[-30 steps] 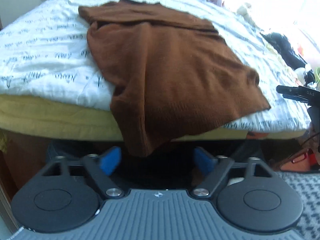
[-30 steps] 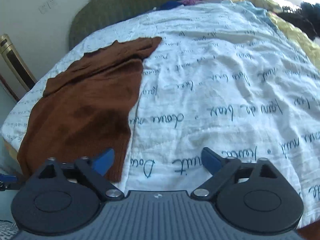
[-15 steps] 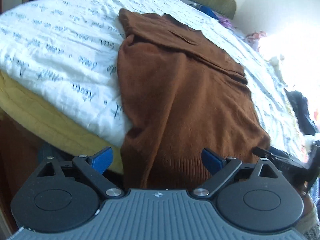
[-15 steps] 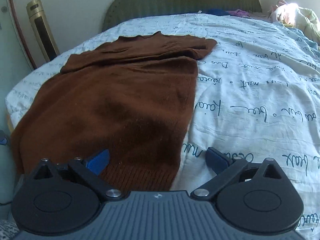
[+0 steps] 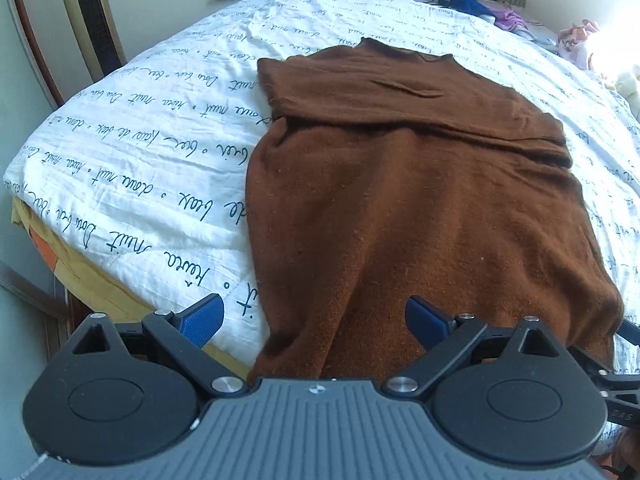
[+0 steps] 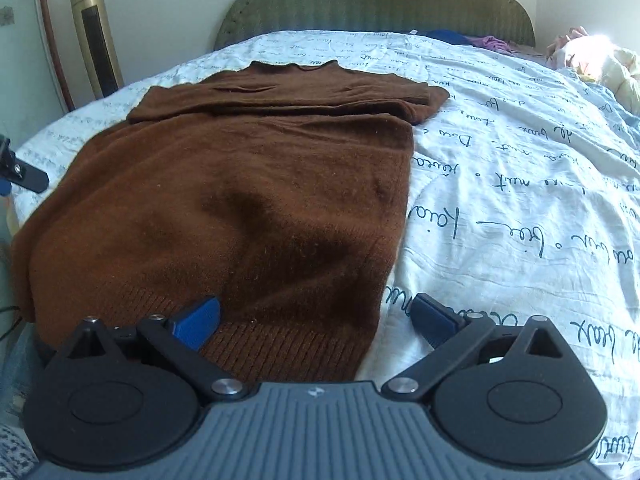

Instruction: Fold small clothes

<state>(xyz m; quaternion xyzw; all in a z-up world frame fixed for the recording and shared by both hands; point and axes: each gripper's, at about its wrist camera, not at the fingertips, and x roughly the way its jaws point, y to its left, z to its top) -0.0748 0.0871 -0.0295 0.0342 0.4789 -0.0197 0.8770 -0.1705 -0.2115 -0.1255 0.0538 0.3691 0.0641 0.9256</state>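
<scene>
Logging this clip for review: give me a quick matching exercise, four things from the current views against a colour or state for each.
Things:
1. sweater
2. bedspread
3. headboard
4. left gripper

Descriptions:
A. green, at the far end of the bed
B. white with dark handwritten script
C. open, holding nothing
D. brown knit, lying flat with the sleeves folded across the top

Pairs: 1-D, 2-B, 3-A, 4-C

Right gripper (image 6: pixel 316 318) is hovering wide open over brown sweater (image 6: pixel 224 208) hem, sweater lying on white bedspread (image 6: pixel 520 168).
</scene>
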